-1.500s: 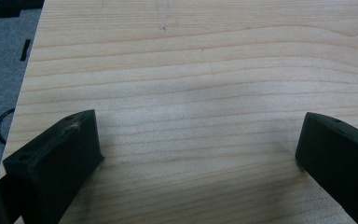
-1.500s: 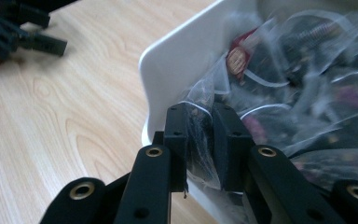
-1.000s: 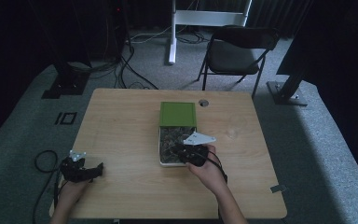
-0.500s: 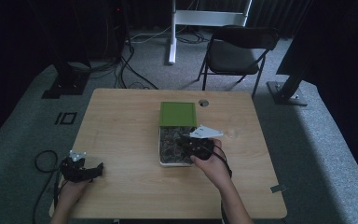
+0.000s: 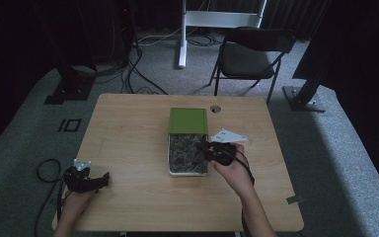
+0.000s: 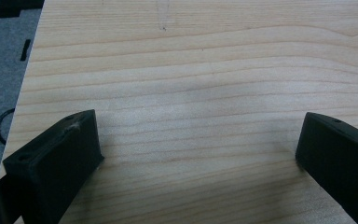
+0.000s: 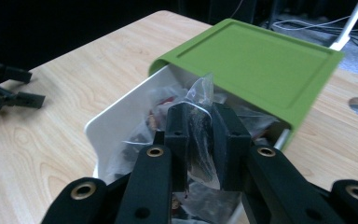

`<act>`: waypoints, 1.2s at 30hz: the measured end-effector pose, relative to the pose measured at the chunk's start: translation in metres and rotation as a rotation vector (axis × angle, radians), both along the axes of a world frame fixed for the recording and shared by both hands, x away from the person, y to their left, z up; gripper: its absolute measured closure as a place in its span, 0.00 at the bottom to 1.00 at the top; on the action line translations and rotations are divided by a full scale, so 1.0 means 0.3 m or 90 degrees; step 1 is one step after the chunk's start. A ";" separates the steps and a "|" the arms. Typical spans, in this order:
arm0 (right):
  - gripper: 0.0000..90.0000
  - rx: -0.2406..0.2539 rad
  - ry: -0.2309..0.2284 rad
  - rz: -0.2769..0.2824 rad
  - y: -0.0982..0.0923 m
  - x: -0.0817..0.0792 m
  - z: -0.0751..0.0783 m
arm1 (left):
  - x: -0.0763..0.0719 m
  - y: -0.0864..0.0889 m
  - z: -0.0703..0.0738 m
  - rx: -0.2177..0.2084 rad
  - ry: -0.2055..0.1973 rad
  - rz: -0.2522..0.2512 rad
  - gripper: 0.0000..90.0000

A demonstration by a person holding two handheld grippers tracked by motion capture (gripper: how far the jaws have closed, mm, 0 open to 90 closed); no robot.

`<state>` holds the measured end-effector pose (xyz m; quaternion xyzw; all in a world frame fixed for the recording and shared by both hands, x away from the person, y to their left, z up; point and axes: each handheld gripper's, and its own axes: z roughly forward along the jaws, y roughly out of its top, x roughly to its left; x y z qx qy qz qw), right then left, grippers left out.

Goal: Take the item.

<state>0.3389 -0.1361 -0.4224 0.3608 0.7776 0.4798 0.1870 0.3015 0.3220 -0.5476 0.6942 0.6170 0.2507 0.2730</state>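
Note:
A white box with a half-slid green lid stands mid-table, full of small clear plastic packets. My right gripper hovers over the box's right side, shut on one clear packet with dark contents; the packet's crinkled top sticks up between the pads, in front of the green lid. My left gripper rests at the table's near left corner, open, with bare wood between its jaws.
The wooden table has a round cable hole behind the box. A black folding chair stands beyond the far edge. Cables lie on the grey carpet at the left.
My right gripper has moved up and toward the far side over the box, carrying the packet. The left gripper has stayed where it was.

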 end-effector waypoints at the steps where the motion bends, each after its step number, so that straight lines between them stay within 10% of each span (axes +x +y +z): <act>1: 0.87 0.002 0.001 -0.002 -0.008 0.002 0.001 | 0.000 0.000 0.000 0.000 0.000 0.000 0.00; 36: 0.87 0.015 -0.024 -0.169 -0.353 0.090 0.046 | 0.000 0.000 0.000 -0.001 0.000 0.001 0.00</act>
